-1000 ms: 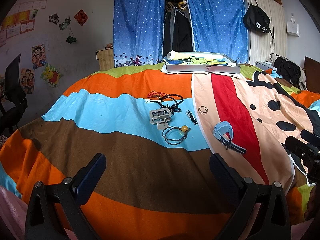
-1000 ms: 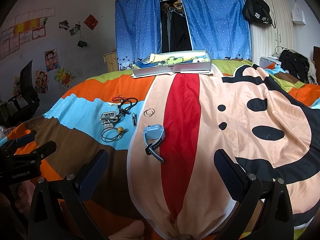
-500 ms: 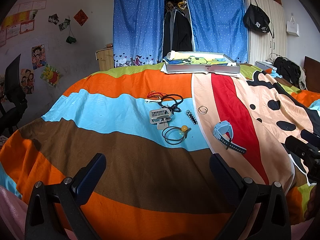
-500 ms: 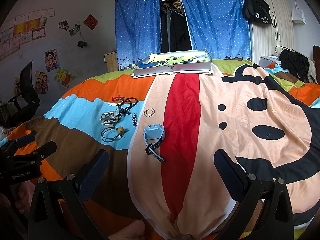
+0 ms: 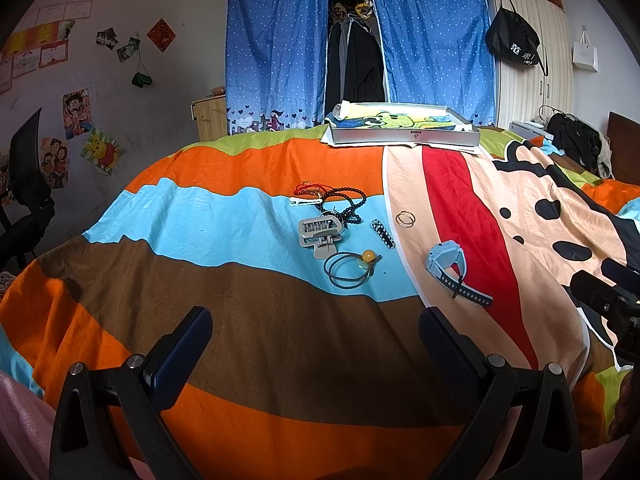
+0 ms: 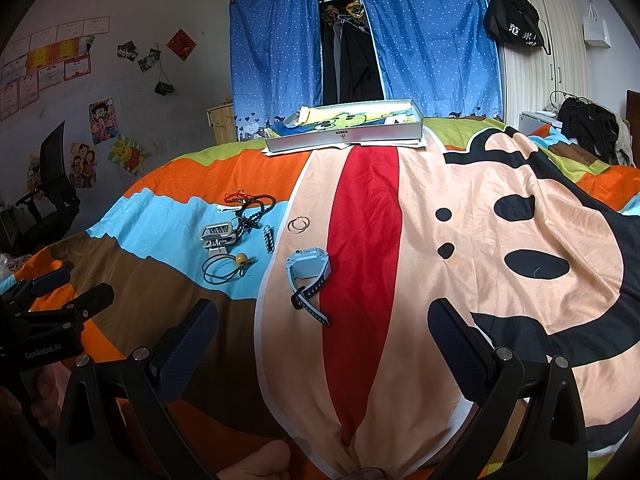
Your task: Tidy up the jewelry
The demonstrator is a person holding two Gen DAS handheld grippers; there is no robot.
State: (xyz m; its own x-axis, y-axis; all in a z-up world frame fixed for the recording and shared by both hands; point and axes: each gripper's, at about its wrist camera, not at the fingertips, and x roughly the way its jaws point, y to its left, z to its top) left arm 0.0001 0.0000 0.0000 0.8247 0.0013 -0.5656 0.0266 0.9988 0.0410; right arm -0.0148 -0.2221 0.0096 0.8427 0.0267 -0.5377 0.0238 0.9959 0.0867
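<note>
Small items lie on the striped bedspread: a light blue watch (image 5: 446,259) (image 6: 308,270), a grey hair claw (image 5: 320,232) (image 6: 218,235), a hair tie with a yellow bead (image 5: 352,266) (image 6: 226,267), a black bead bracelet (image 5: 344,202) (image 6: 256,208), a red cord (image 5: 306,189), a striped clip (image 5: 383,233) (image 6: 269,237) and thin rings (image 5: 405,218) (image 6: 299,224). A grey tray (image 5: 404,136) (image 6: 344,138) sits at the far edge. My left gripper (image 5: 316,340) and right gripper (image 6: 322,328) are open and empty, well short of the items.
The left gripper shows at the left edge of the right wrist view (image 6: 52,312); the right gripper shows at the right edge of the left wrist view (image 5: 604,292). Blue curtains (image 5: 432,40) and a black chair (image 5: 24,184) stand beyond the bed.
</note>
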